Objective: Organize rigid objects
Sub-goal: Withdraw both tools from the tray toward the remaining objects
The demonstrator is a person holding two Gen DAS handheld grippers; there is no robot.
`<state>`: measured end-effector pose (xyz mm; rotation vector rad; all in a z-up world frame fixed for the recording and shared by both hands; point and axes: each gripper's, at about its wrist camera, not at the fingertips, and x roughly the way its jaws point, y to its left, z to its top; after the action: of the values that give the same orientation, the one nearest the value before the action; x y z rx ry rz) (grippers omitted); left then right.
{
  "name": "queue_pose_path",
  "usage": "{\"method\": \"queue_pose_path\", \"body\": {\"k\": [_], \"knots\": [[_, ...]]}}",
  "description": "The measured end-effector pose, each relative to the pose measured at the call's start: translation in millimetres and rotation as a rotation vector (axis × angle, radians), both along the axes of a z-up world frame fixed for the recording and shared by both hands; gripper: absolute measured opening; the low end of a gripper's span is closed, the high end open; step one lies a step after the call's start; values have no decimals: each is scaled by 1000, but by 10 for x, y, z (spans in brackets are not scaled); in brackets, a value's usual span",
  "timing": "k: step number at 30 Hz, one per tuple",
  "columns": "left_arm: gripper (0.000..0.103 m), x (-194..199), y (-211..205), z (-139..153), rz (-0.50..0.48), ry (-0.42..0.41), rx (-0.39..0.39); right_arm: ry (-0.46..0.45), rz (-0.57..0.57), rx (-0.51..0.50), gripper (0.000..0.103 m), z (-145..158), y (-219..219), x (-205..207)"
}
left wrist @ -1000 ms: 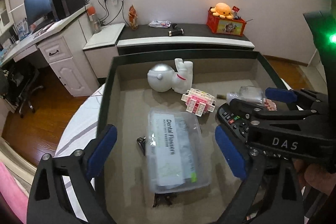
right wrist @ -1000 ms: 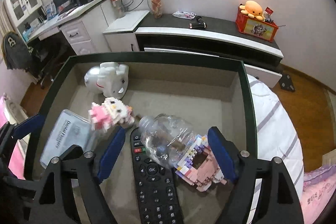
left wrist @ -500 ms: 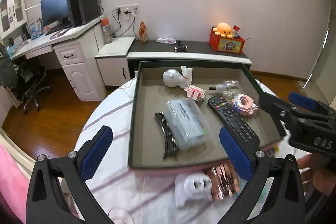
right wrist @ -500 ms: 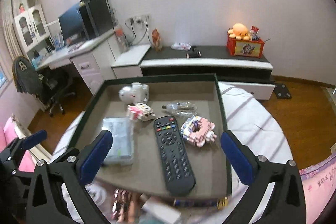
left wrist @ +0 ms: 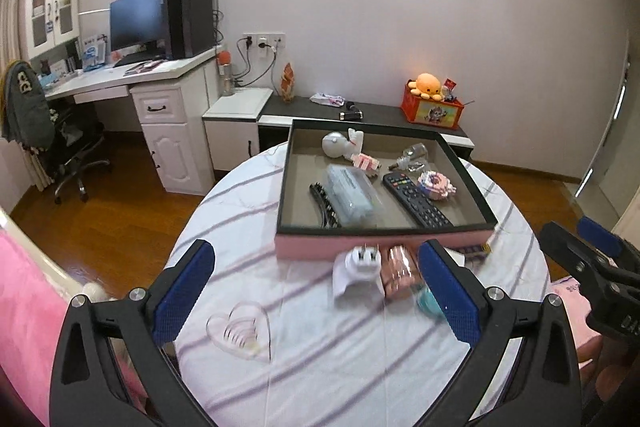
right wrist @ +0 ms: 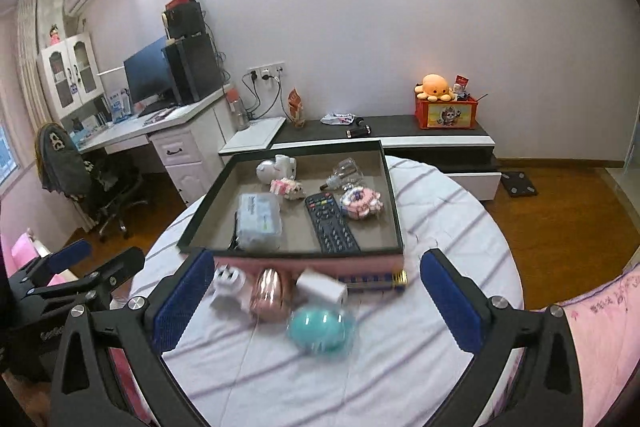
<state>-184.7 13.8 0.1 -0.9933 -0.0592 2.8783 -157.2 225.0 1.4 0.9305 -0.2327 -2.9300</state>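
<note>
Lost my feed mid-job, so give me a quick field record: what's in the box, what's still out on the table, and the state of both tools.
box: pink-sided, dark-rimmed cardboard box on round striped-cloth table
in box: black remote control, clear plastic case, clear bottle, white figurine, two pink block models
still out: white plug adapter, rose-gold ribbed object, teal egg-shaped object, clear heart-shaped dish
left tool: open, empty
right tool: open, empty
</note>
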Motion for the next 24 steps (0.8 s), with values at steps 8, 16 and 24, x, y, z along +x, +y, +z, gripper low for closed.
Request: {"method": "queue_pose_path", "body": {"k": [8, 16, 24], "knots": [[103, 558, -38, -141, 16, -6, 35, -7, -30, 9, 103, -189, 41, 651], [103, 797, -25, -201, 20, -10, 24, -11, -14, 13, 103, -243, -46, 932], [103, 849, -45, -189, 22, -9, 36, -3, -9, 27, 103, -221, -86, 977]]}}
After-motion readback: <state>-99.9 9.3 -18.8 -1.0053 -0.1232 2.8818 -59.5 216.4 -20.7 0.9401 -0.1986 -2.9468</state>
